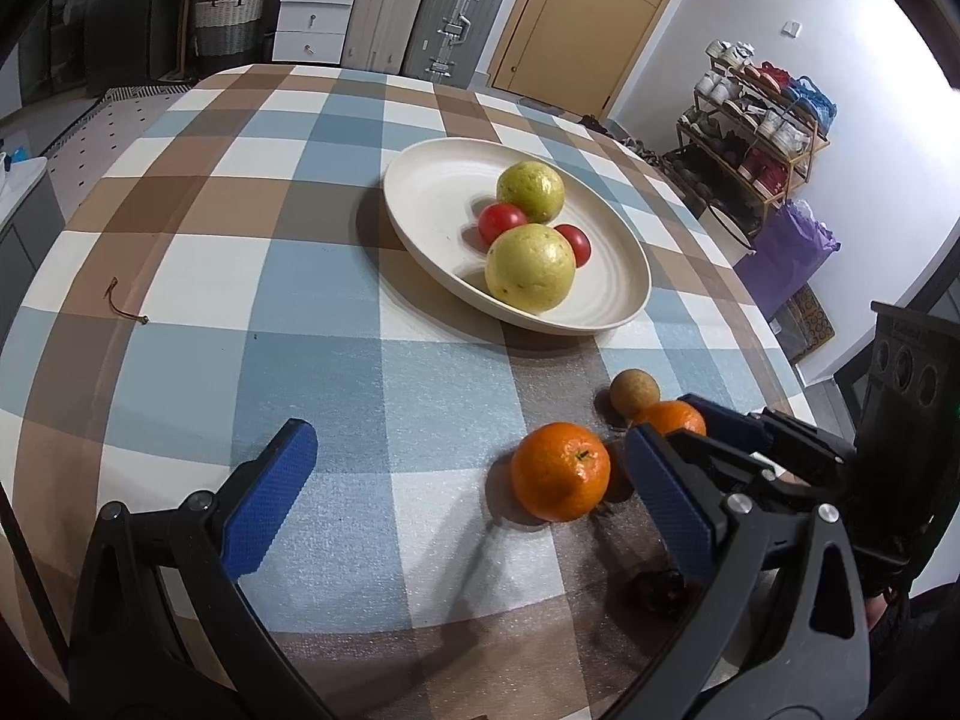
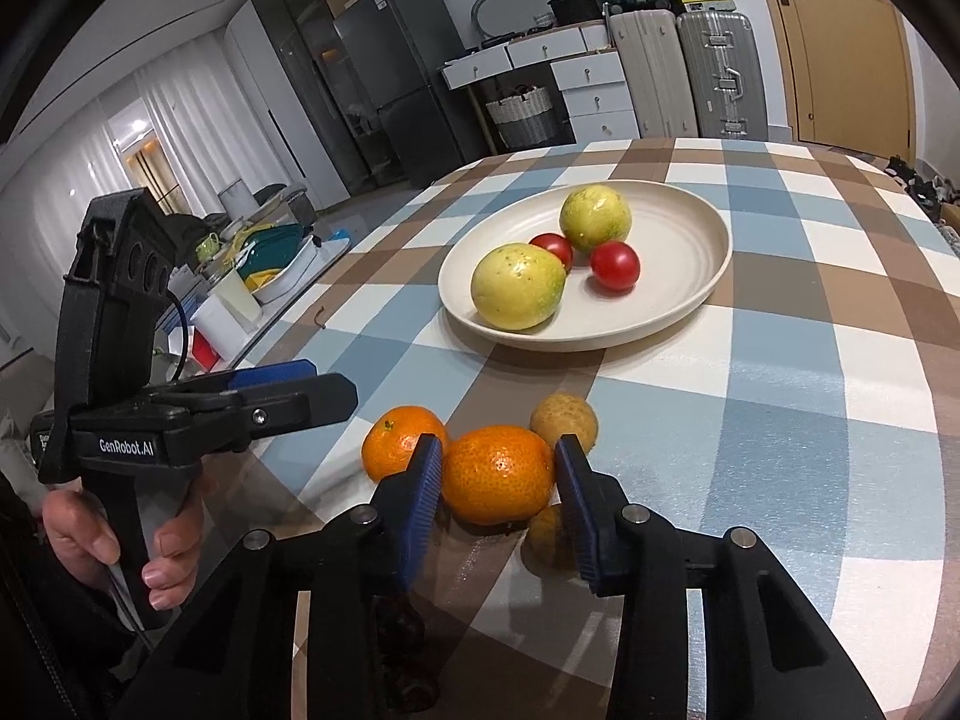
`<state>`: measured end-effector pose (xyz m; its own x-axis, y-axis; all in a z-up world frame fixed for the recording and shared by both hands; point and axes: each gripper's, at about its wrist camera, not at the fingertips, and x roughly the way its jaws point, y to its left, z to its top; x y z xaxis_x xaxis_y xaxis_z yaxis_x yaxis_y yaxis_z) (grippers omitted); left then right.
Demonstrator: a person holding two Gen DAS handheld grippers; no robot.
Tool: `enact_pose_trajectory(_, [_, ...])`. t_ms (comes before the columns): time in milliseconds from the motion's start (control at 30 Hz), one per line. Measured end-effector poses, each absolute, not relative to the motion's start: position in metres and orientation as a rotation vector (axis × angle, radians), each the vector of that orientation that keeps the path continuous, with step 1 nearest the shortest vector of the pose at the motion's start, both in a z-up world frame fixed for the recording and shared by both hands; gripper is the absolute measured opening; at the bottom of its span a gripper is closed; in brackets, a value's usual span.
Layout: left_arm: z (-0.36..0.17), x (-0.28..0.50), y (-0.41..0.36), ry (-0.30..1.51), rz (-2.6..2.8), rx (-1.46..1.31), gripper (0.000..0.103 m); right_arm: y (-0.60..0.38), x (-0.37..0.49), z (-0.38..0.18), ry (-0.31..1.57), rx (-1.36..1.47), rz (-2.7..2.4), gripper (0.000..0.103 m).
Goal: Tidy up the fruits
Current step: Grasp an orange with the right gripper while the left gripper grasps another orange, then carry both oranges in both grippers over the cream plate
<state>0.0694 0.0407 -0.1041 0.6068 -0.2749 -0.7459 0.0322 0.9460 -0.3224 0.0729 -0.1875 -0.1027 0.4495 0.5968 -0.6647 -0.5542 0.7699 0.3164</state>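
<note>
my right hand-held gripper (image 2: 498,483) is clamped around the nearer orange (image 2: 498,474); plate (image 2: 690,312) lies straight ahead. left hand-held gripper (image 1: 468,504) released, idle.

Legible text, one item: "GenRobot.AI", white lettering on the black body of the left gripper (image 2: 312,387), seen from the right wrist view. Labels on distant boxes above the suitcases (image 2: 678,69) too small to read.
</note>
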Motion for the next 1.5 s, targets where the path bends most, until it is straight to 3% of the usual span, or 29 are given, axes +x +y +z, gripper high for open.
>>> enact_pose_trajectory(733, [-0.122, 0.085, -0.006, 0.995, -0.206, -0.152, 0.101, -0.216, 0.073, -0.088, 0.772, 0.124, 0.702, 0.039])
enact_pose_trajectory(800, [-0.123, 0.086, -0.009, 0.998, -0.234, -0.152, 0.098, -0.218, 0.073, -0.088, 0.771, 0.127, 0.701, 0.039])
enact_pose_trajectory(900, [-0.122, 0.086, -0.016, 0.995, -0.274, -0.135, 0.080, -0.221, 0.073, -0.089, 0.769, 0.132, 0.698, 0.039])
enact_pose_trajectory(967, [-0.121, 0.086, -0.019, 0.995, -0.288, -0.123, 0.060, -0.223, 0.073, -0.089, 0.770, 0.137, 0.695, 0.039])
enact_pose_trajectory(1067, [-0.121, 0.087, -0.020, 0.995, -0.284, -0.116, 0.038, -0.225, 0.073, -0.090, 0.770, 0.140, 0.693, 0.039])
enact_pose_trajectory(1500, [-0.104, 0.090, -0.016, 0.955, -0.317, -0.156, 0.037, -0.232, 0.080, -0.086, 0.764, 0.183, 0.698, 0.039])
